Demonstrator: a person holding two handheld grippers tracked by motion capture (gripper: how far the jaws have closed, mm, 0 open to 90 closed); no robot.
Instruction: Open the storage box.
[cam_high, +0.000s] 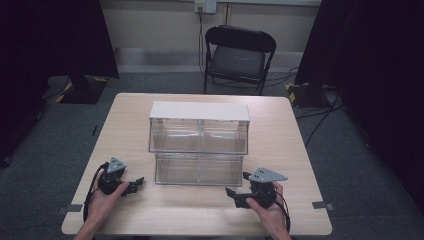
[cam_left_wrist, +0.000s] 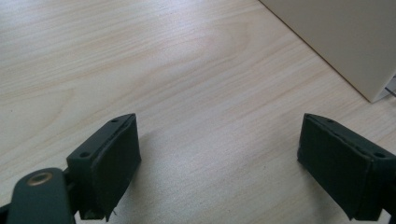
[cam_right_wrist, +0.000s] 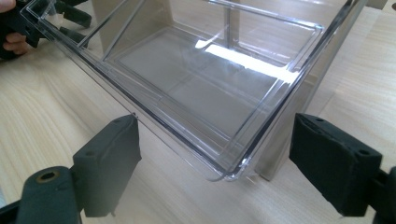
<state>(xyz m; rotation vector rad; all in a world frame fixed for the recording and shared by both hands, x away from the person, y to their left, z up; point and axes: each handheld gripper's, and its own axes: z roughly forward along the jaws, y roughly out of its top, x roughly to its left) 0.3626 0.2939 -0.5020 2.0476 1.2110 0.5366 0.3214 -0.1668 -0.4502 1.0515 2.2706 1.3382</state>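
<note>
Both the left gripper (cam_high: 134, 184) and right gripper (cam_high: 239, 189) have jaws wide apart, holding nothing. A bump could slide the open clear drawer (cam_high: 199, 170) crooked.

Clear drawer unit (cam_high: 198, 135) centred on wooden table (cam_high: 280, 150); left gripper (cam_high: 131, 186) and right gripper (cam_high: 239, 189) flank its pulled-out lower drawer (cam_high: 198, 170).

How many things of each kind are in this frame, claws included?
Claws: 2, left claw and right claw
Clear drawer units: 1, drawer unit, bottom drawer pulled out
Tables: 1, table
Folding chairs: 1, chair
Total: 5
</note>
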